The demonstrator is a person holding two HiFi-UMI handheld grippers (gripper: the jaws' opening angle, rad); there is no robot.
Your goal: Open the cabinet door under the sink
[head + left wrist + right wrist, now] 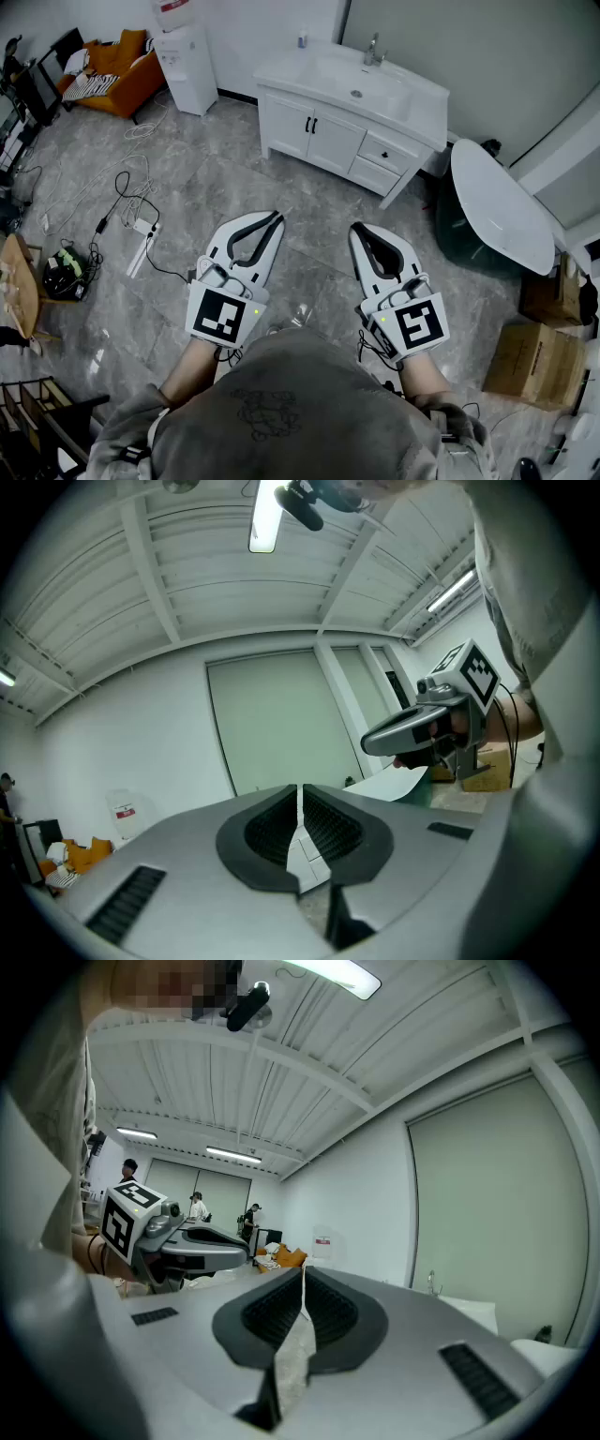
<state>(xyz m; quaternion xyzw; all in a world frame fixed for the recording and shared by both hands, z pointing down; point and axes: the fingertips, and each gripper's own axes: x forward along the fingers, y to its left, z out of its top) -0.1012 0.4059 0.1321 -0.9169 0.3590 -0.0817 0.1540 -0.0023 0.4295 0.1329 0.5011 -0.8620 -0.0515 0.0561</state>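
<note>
In the head view, we hold the left gripper (270, 221) and right gripper (362, 232) over the grey marble floor (187, 187). The white panelled cabinet door (333, 142) under the white sink (352, 82) is shut and well ahead of both grippers. In the left gripper view, our fingers (337, 827) are closed on nothing. In the right gripper view, the fingers (333, 1312) are also pressed together, empty.

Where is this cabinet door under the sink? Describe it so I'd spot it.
Find the white vanity against the far wall, topped by a basin and tap. The cabinet doors are the tall pair on its front, below the basin, dark handles meeting at the middle; the drawers beside them are shorter and stacked.
</note>
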